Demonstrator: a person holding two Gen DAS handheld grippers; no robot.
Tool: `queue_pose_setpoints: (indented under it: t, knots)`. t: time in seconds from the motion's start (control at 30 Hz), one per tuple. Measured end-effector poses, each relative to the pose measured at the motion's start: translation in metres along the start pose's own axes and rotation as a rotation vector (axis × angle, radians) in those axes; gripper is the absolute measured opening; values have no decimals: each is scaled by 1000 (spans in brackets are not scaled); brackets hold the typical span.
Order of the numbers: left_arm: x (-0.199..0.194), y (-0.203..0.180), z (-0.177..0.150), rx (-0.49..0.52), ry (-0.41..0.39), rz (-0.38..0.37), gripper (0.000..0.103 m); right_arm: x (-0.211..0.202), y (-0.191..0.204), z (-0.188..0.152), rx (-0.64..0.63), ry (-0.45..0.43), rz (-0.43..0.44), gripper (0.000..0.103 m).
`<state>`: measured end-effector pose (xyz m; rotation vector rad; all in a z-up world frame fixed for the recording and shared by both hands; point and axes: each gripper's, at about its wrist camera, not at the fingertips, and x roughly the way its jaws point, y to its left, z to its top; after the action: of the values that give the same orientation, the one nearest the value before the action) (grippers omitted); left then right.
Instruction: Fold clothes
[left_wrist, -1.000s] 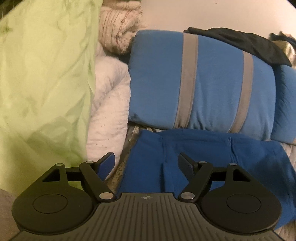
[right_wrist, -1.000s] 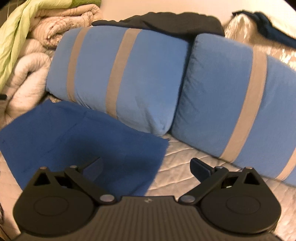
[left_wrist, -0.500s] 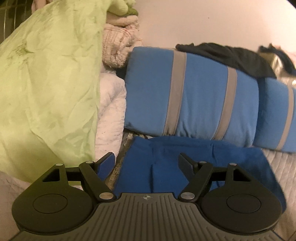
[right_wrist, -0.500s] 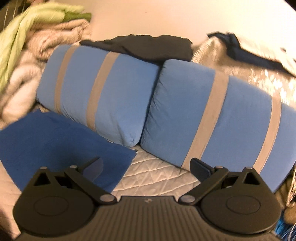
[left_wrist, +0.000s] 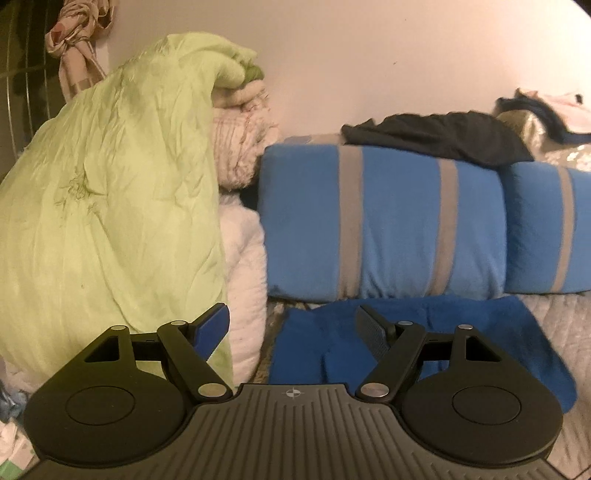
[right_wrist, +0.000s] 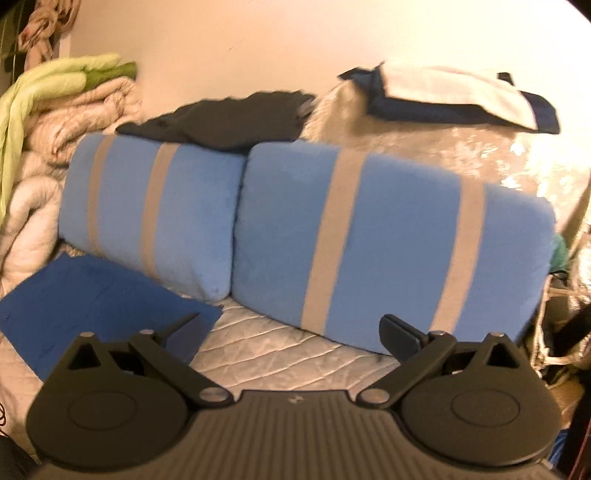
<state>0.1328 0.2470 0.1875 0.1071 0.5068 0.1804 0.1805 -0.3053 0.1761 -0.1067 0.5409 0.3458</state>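
Observation:
A folded dark blue garment (left_wrist: 424, 332) lies flat on the quilted bed (left_wrist: 557, 317), just in front of the striped pillows. My left gripper (left_wrist: 291, 328) hangs open above its near left part, holding nothing. In the right wrist view the same blue garment (right_wrist: 92, 291) sits at lower left. The right gripper (right_wrist: 291, 332) is open over bare quilted bed (right_wrist: 280, 350), to the right of the garment. A black garment (left_wrist: 436, 136) lies on top of the left pillow. Another dark and white garment (right_wrist: 454, 96) rests on a shiny mound at the back right.
Two blue pillows with grey stripes (right_wrist: 391, 243) stand against the wall. A tall pile of bedding with a light green quilt (left_wrist: 110, 221) and white blankets (left_wrist: 243, 266) fills the left side. Bags and cluttered items (right_wrist: 561, 332) crowd the bed's right edge.
Both grippers have pulled back and tilted up from the blue garment, so more wall and bedding pile show. The right view has swung to the right. Both stay open.

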Motion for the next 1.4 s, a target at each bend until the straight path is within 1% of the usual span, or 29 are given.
queue_pose_setpoints:
  t: [0.1, 0.2, 0.33, 0.47, 0.6, 0.73, 0.97, 1.17, 1.33, 1.4]
  knots:
    - [-8, 2, 0, -28, -3, -42, 75, -18, -20, 3, 20, -34, -16, 103]
    - [-15, 3, 0, -58, -9, -92, 75, -39, -40, 3, 39, -68, -49, 103]
    - [-25, 5, -1, -96, -16, -158, 75, -62, -68, -2, 73, -76, -80, 103]
    - [-35, 7, -2, -135, -24, -223, 75, -83, -94, -13, 113, -61, -84, 103]
    - [-45, 6, -7, -118, -32, -244, 75, -104, -121, -29, 164, -59, -77, 103]
    - [-50, 11, -17, -129, -12, -274, 75, -127, -144, -50, 189, -66, -89, 103]
    - [-57, 23, -42, -141, 20, -279, 75, -162, -182, -92, 232, -57, -104, 103]
    - [-64, 32, -66, -161, 44, -312, 75, -186, -198, -127, 213, -28, -130, 103]
    - [-67, 37, -91, -211, 61, -334, 75, -203, -209, -155, 201, -15, -142, 103]
    - [-64, 37, -102, -226, 80, -337, 75, -207, -210, -166, 195, -6, -142, 103]
